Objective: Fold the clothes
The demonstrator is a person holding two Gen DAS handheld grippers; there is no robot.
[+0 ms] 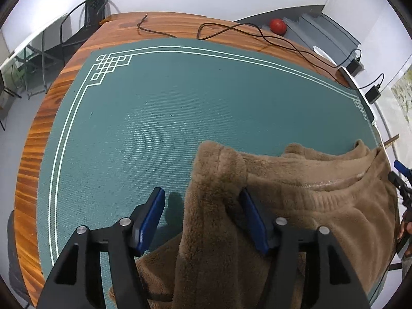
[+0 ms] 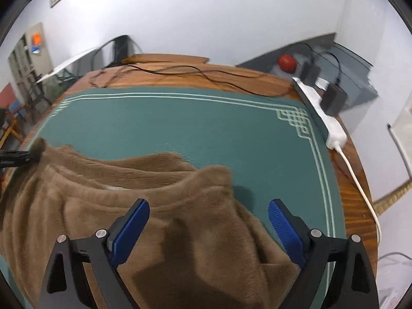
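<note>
Left-wrist view. At far left, the wooden surface (image 1: 33,154) shows as a curved orange-brown band, with a dark chair (image 1: 90,15) beyond its far corner. A green mat (image 1: 154,97) with white border lines and a knot motif in the corner covers most of the surface. The left gripper (image 1: 202,202) stands with its blue-padded fingers (image 1: 150,219) apart; a raised fold of the brown fleece garment (image 1: 296,206) lies between them, its right side against the right pad, the left pad clear of the cloth. The garment spreads from there toward the right edge of the mat, its ribbed collar band facing up. Black cables (image 1: 257,33) trail over the far wood, and a red ball (image 1: 278,26) sits on a grey ledge behind. At far right the other gripper's dark parts and a hand show in part.

Right-wrist view. At far left the left gripper's black fingers meet a tuft of the garment (image 2: 90,200); whether they pinch it cannot be told. The garment lies on the near left part of the mat (image 2: 231,128). The right gripper (image 2: 208,212) hangs over it with fingers wide apart, the left pad above the fleece, the right pad above bare mat, holding nothing. To the right, a white power strip (image 2: 332,126) with black adapters (image 2: 334,97) rests along the edge of the surface (image 2: 352,193).
</note>
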